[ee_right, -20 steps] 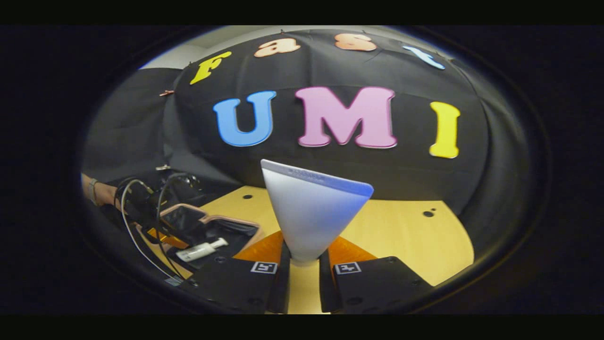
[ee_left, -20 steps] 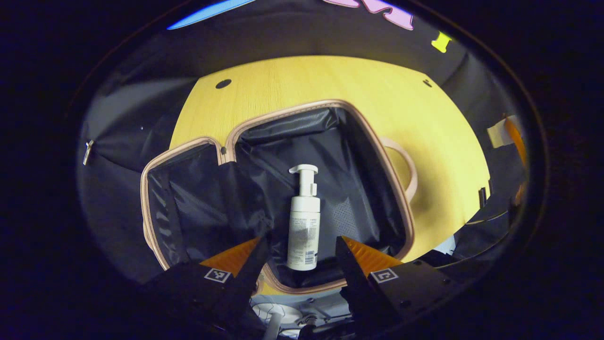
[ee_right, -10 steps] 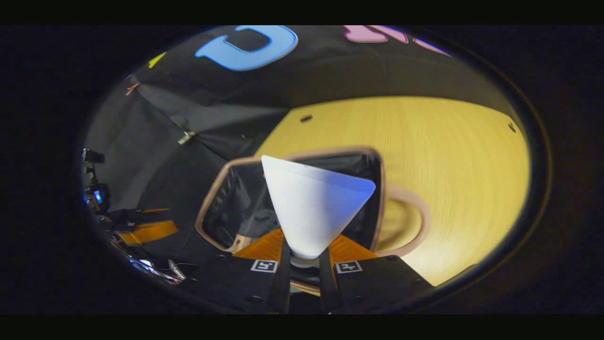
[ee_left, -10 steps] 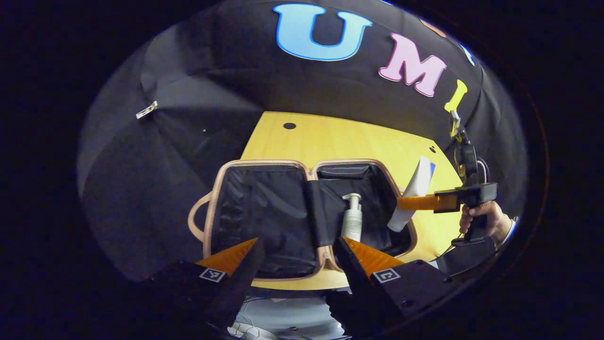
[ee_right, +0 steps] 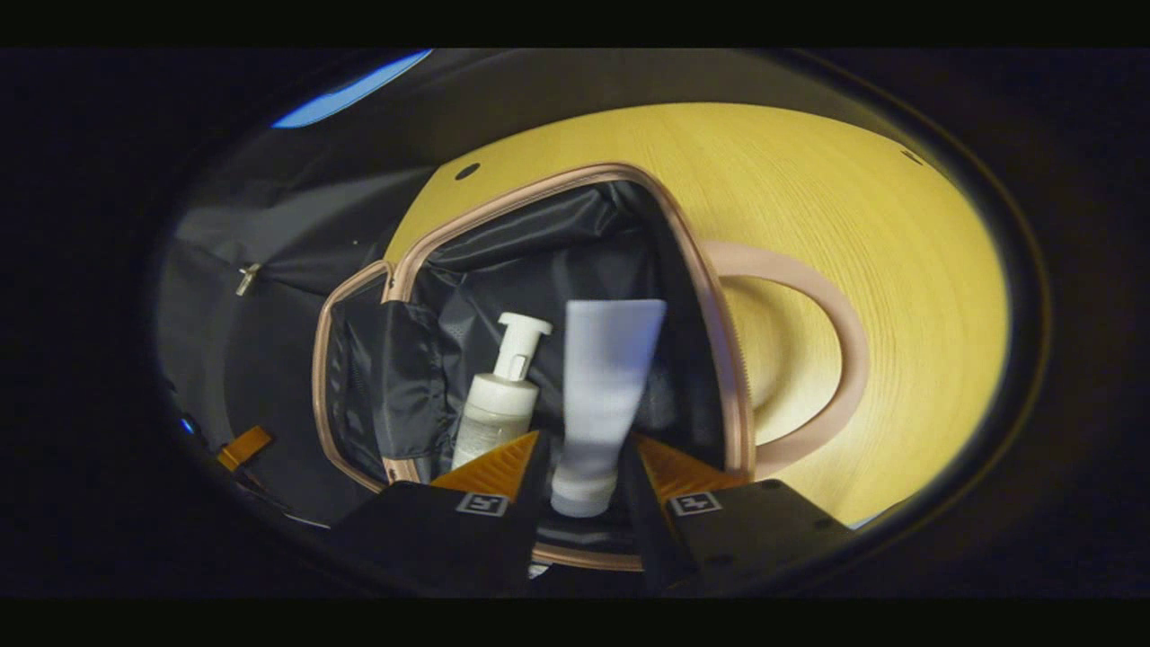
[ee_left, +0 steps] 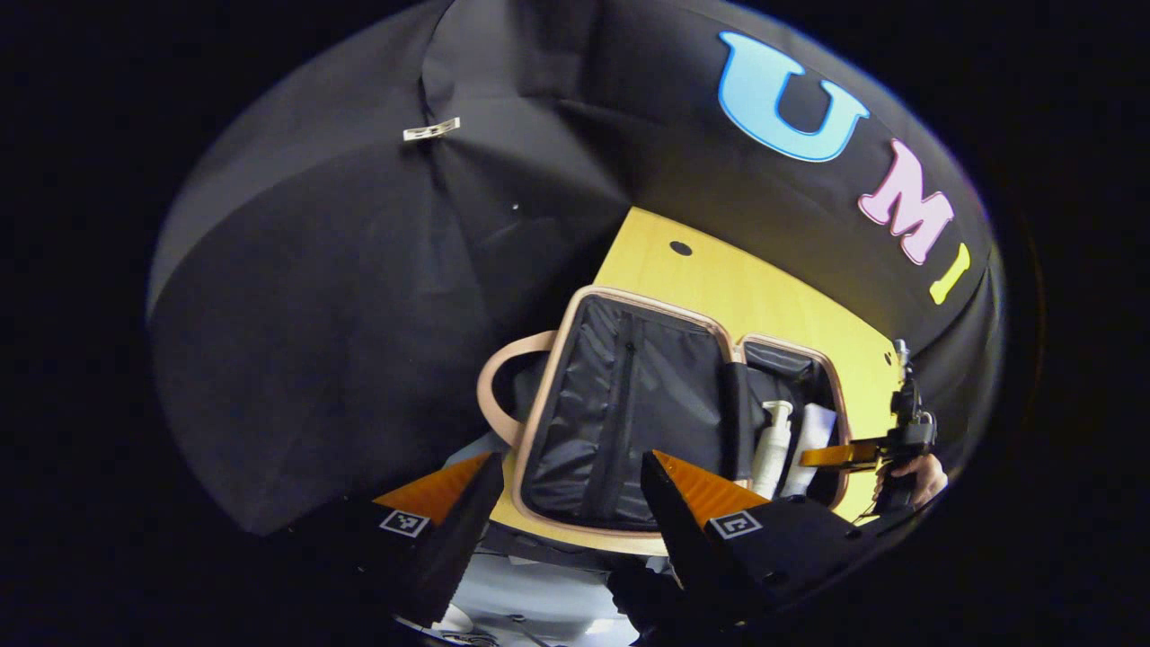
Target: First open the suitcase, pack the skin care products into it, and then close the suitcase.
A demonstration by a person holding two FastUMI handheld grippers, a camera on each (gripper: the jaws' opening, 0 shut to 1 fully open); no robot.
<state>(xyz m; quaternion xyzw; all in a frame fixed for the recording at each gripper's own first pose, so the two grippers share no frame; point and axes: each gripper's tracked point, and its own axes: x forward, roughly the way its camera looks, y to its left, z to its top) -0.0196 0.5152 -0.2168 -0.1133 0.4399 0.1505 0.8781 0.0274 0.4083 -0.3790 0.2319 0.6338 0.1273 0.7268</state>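
Note:
The suitcase lies open on the yellow table, its dark lining showing inside a pink rim. A white pump bottle lies in its right half. Beside that bottle lies a white tube, cap end between the fingers of my right gripper, which stand slightly apart from it, open. In the left gripper view the suitcase has the pump bottle and the tube in its far half, where the right gripper reaches in, held by a hand. My left gripper hovers open over the near edge, holding nothing.
A pink carry handle sticks out from the suitcase's right side onto the table. The other handle juts past the left half. Black booth cloth surrounds the table on the far and left sides.
My right gripper has come down into the suitcase, laid the tube beside the pump bottle, and its fingers have spread. My left gripper has swung away to the left, still open.

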